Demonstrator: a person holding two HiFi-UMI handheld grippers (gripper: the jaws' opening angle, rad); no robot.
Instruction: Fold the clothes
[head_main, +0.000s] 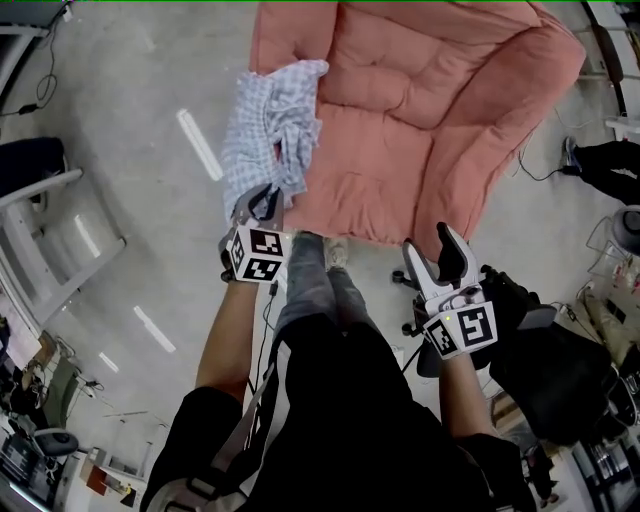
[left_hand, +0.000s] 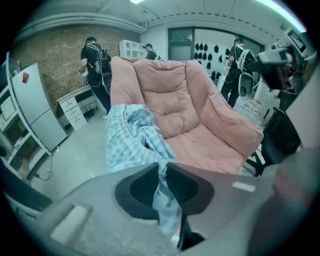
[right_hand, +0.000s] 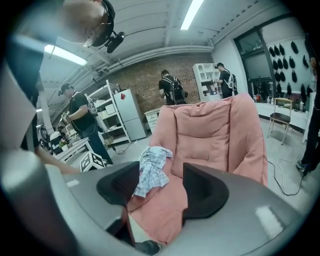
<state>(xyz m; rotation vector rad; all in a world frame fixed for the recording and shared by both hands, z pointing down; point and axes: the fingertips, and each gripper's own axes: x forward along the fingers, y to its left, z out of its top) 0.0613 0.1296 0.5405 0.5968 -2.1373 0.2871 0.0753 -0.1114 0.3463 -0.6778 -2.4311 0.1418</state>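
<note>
Cloth, checked in pale blue (head_main: 270, 125), draped over the arm of a pink armchair (head_main: 420, 90) on the head view's left side, bunched at the top and hanging down the outer side toward the grey floor (head_main: 130, 150). Left gripper (head_main: 262, 203) at the lower end of the cloth, jaws clamped on a gathered fold, with fabric pinched between the pads and trailing below them. Legs of the person (head_main: 315, 290) between the two grippers, feet at the armchair's front edge. Armchair holding the cloth only on that arm and the nearby seat edge. Right gripper (head_main: 448, 250) just in front of the armchair's front corner, jaws apart and gripping nothing, with seat and cloth visible well beyond the gap.
</note>
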